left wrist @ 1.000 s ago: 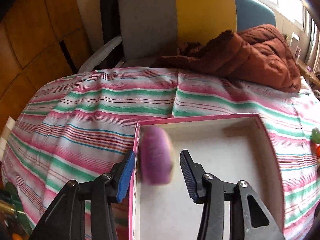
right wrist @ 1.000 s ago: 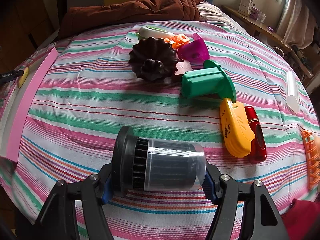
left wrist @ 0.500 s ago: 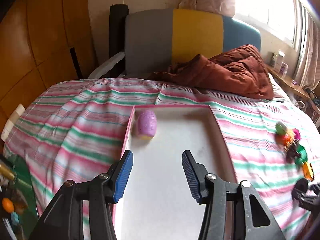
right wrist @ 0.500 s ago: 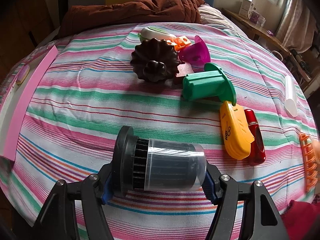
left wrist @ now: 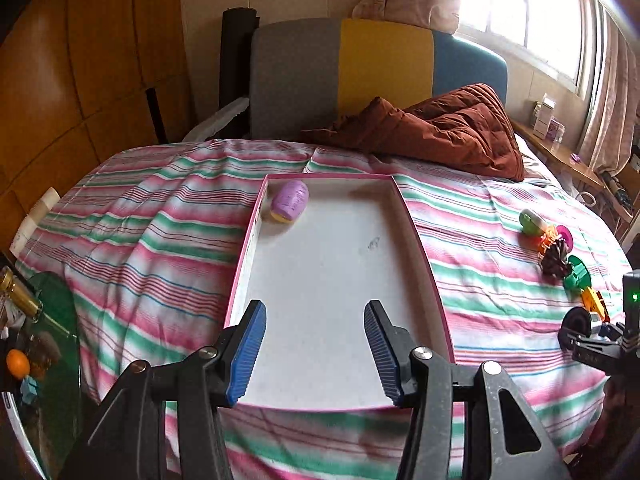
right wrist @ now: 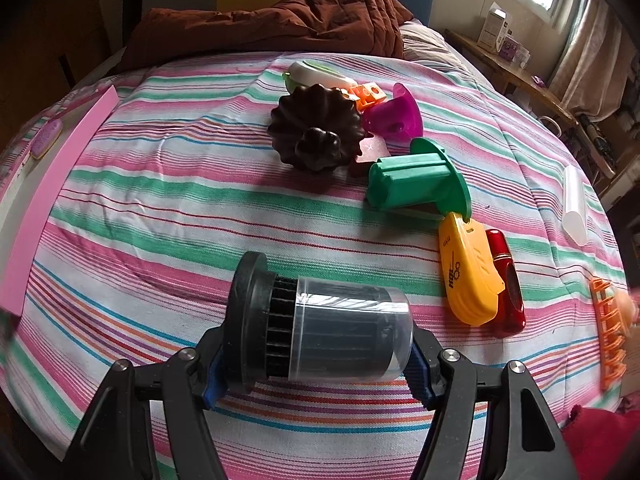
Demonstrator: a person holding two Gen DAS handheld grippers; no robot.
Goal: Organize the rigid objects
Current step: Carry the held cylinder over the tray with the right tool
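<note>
A shallow white tray with a pink rim (left wrist: 424, 256) lies on the striped bedspread. A purple oval object (left wrist: 290, 201) rests in its far left corner. My left gripper (left wrist: 314, 320) hangs open over the tray's near end, with nothing between its blue pads. My right gripper (right wrist: 316, 372) is shut on a black ribbed cylinder with a clear cap (right wrist: 332, 320), held sideways just above the bedspread. In the right wrist view the tray's pink edge (right wrist: 48, 200) runs along the left. In the left wrist view the right gripper (left wrist: 592, 340) shows at the far right.
Beyond the cylinder lie a brown fluted mould (right wrist: 316, 132), a green spool (right wrist: 416, 180), a magenta funnel (right wrist: 396, 116), and a yellow case (right wrist: 468, 272) beside a red one (right wrist: 508, 280). An orange clip (right wrist: 608, 328) and a clear tube (right wrist: 574, 208) are at the right. A brown quilt (left wrist: 440, 132) is heaped at the headboard.
The purple object, earlier between my left jaws, now lies in the tray's far left corner. My left gripper has drawn back and up from it. The right gripper has kept still.
</note>
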